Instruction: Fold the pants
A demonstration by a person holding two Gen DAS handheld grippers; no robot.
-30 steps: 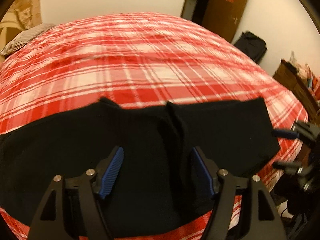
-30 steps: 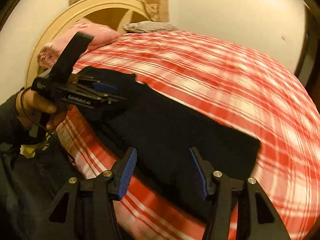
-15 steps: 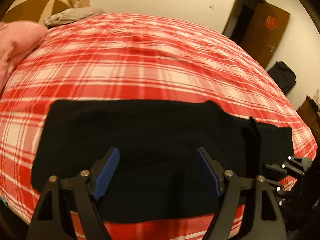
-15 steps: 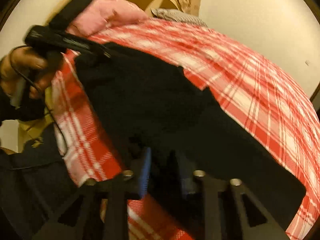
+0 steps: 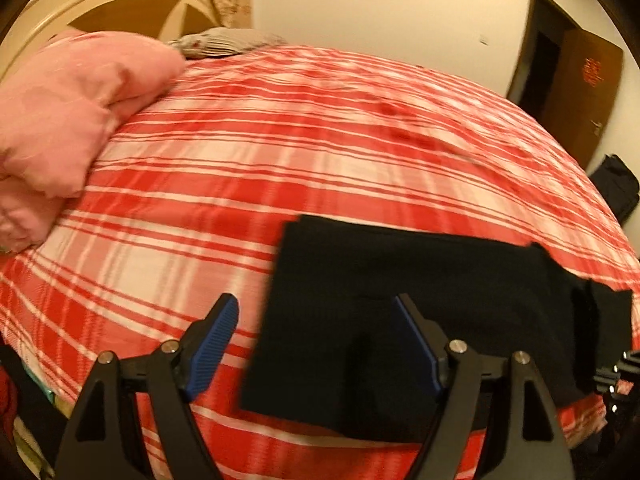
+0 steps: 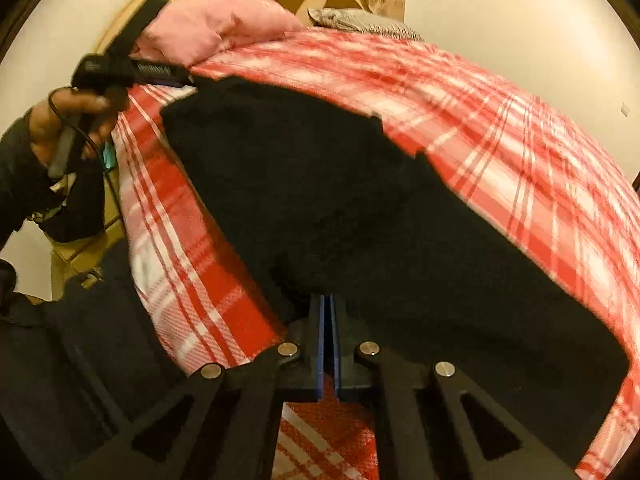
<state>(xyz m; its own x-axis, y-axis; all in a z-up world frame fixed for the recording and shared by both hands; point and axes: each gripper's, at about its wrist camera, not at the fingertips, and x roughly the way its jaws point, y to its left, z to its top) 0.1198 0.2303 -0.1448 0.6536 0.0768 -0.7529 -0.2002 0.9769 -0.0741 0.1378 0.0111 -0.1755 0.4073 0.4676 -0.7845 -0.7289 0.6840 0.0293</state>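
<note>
Black pants [image 5: 400, 280] lie flat along the near edge of a red plaid bed cover [image 5: 280, 140]. My left gripper [image 5: 314, 304] hovers open over their left short end, with one finger above the plaid and the other above the cloth, holding nothing. In the right wrist view the pants [image 6: 320, 180] stretch away from my right gripper [image 6: 328, 300], whose blue pads are shut on the cloth's near edge. The left gripper [image 6: 176, 76] shows there at the far corner, held by a hand [image 6: 68, 120]. The right gripper [image 5: 616, 372] peeks in at the left wrist view's right edge.
A pink quilt [image 5: 60, 120] is bunched at the head of the bed, with a grey striped pillow [image 5: 224, 42] and a round headboard [image 5: 120, 4] behind it. A brown door [image 5: 584, 76] and a black bag [image 5: 616, 184] stand past the bed's right side.
The left gripper has swept left along the pants to their left end, staying open. The right gripper's jaws have closed on the pants' near edge.
</note>
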